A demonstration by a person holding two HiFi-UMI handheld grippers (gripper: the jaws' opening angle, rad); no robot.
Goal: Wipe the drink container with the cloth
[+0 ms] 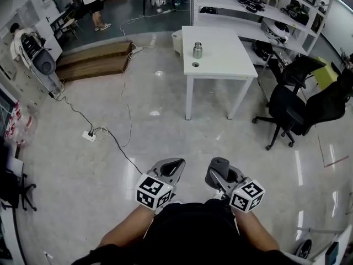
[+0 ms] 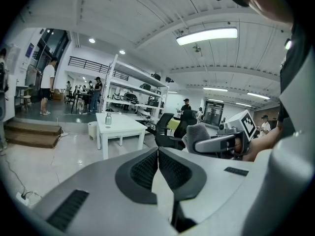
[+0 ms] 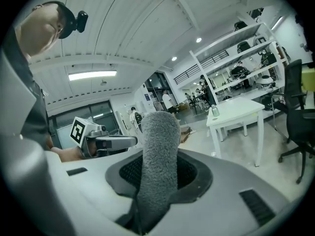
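Observation:
A small steel drink container (image 1: 197, 50) stands upright on a white table (image 1: 223, 59) far ahead across the floor. It also shows in the left gripper view (image 2: 108, 119) and in the right gripper view (image 3: 215, 111). My right gripper (image 1: 219, 169) is shut on a fluffy grey cloth (image 3: 157, 151), which sticks up between its jaws. My left gripper (image 1: 172, 168) is shut with nothing in it, its pads (image 2: 147, 168) pressed together. Both grippers hang side by side close in front of me, well short of the table.
Two black office chairs (image 1: 289, 106) stand right of the table, with loaded white shelving (image 1: 265, 7) behind it. A power strip and cables (image 1: 89, 136) lie on the glossy floor at the left. Wooden steps (image 1: 94, 59) and a person (image 1: 92, 4) are at the far left.

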